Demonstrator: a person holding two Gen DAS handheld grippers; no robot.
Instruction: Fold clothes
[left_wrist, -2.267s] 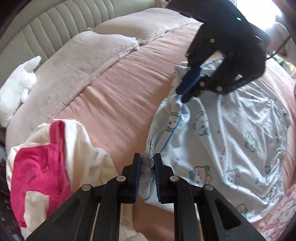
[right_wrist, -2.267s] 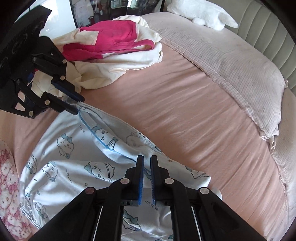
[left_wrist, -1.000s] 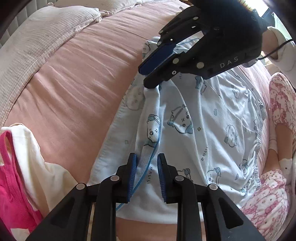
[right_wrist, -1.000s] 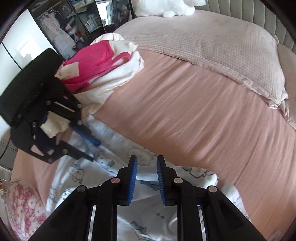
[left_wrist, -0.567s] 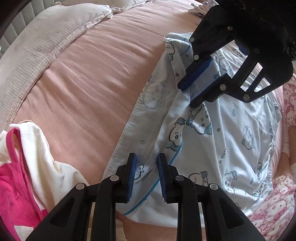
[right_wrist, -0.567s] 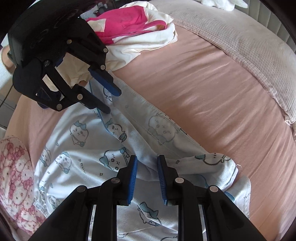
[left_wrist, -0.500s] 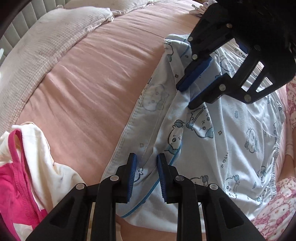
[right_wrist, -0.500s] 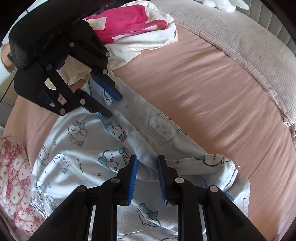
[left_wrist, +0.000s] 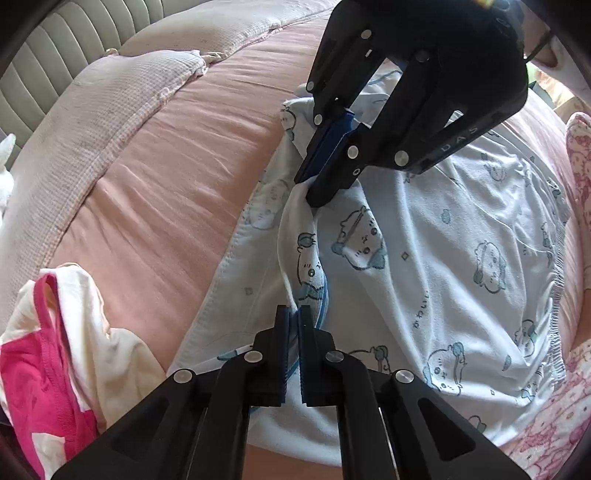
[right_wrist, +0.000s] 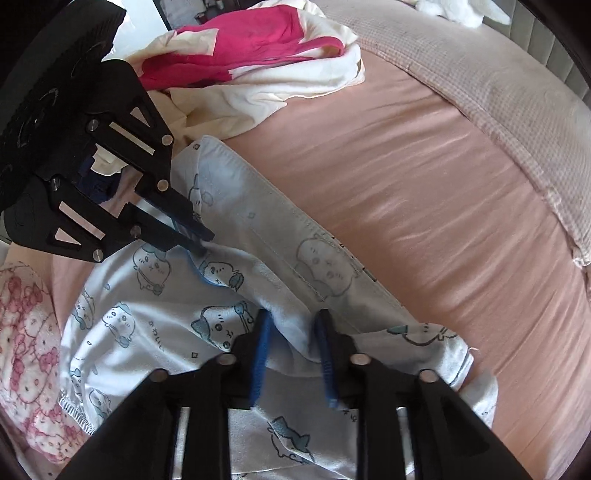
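Left gripper (left_wrist: 293, 321): just closed, pinching pyjama (left_wrist: 443, 266) fold.
Right gripper (left_wrist: 314, 184): just closed, pinching same fold.
Bedsheet (left_wrist: 177, 192): bare beside hem.

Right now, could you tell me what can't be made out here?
Right wrist view: right gripper, jaws just closing, is motion-blurred; its pinch on the blue garment is unclear here.
Left wrist view: that gripper hides the garment's far end.
Both views: pink clothes and printed pink fabric are cut off by edges.
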